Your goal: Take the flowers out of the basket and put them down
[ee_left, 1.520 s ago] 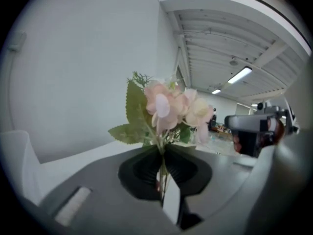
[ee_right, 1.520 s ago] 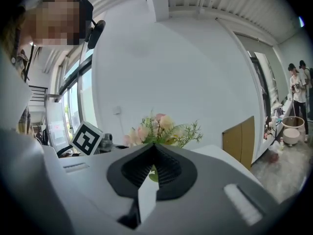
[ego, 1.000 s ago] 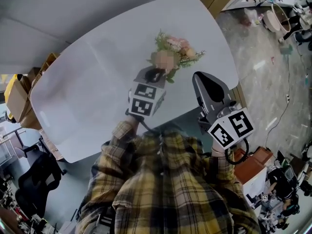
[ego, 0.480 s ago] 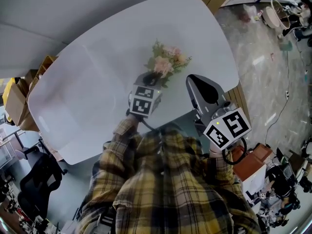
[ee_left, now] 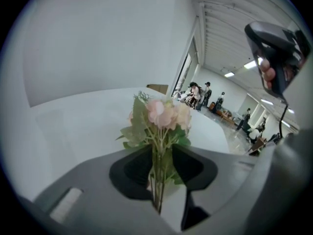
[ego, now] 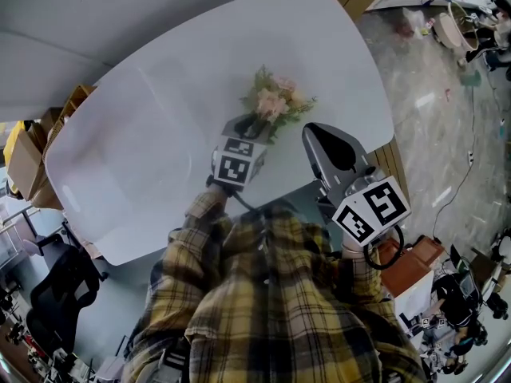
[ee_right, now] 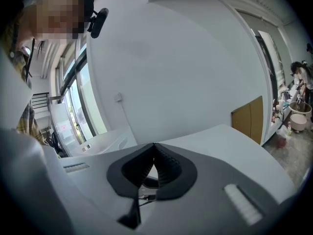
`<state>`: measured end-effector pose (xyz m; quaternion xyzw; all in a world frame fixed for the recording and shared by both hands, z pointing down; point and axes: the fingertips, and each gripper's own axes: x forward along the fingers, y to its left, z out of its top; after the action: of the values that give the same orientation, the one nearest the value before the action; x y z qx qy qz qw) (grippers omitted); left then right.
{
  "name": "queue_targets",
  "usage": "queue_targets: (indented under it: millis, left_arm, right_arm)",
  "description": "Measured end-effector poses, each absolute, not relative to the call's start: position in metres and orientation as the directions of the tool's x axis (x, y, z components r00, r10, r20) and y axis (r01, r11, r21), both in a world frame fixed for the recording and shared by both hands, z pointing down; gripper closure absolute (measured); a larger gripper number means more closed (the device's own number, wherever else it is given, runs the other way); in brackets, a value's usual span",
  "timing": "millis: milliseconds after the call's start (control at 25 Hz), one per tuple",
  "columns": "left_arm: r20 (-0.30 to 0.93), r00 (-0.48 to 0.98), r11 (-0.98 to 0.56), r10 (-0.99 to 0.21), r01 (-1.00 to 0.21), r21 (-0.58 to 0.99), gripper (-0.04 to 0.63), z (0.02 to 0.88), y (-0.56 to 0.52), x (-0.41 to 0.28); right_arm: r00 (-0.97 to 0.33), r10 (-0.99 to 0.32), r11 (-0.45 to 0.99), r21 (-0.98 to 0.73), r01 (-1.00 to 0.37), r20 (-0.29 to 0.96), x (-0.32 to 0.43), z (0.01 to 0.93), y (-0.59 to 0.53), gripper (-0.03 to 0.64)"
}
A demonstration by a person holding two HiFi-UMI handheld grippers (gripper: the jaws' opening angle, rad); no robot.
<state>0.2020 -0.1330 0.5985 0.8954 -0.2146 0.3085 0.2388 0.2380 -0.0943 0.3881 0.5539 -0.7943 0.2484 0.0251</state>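
On the white table point(ego: 136, 126), toward its far side, the flowers point(ego: 273, 104) show as a small bunch of pale pink blooms and green leaves, stems pointing back at the person. No basket appears in any view, so the removal step reads as done; judged status: late stage, bunch being let go, with only the release and the withdrawal left. Whether the blooms rest fully on the tabletop or sit just above it cannot be told from the head view. Left gripper point(ego: 257, 124) is reached out over the table, roughly level, with its marker cube point(ego: 235, 166) facing up. In the left gripper view, the thin stems run between the two dark pads point(ee_left: 134, 173); the jaws are opening, and a sliver of white table shows between the stems and the right-hand pad, so the grip looks slackened rather than pressing. Right gripper point(ego: 323, 138) is held back beside the table's near edge, off to the right of the bunch and apart from it, pointing forward. Its own view shows the jaws closed tip to tip with nothing between them. A plaid sleeve point(ego: 204, 214) leads to the left gripper.
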Motion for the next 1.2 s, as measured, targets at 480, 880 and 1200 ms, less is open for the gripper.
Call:
queue_targets:
  millis: [480,880,1200]
  left_arm:
    - [0.597,0.753,-0.814,-0.276,-0.514,0.271,0.402,0.564,-0.127,0.203]
    - [0.392,0.849,-0.838,-0.354,-0.474,0.269,0.426,0.447,-0.111,0.200]
    - [0.121,0.903,-0.845,-0.412,-0.429,0.320,0.470,0.308,-0.106,0.166]
  right_arm:
    - [-0.395,-0.867,0.278,-0.365,-0.889,0.303,0.233,0.380,-0.089,0.612]
    - [-0.380,-0.889,0.287,-0.333,-0.898,0.257,0.230,0.344,-0.085,0.612]
    - [-0.408,-0.898,0.355,-0.277,-0.893,0.164,0.206,0.292,-0.096,0.612]
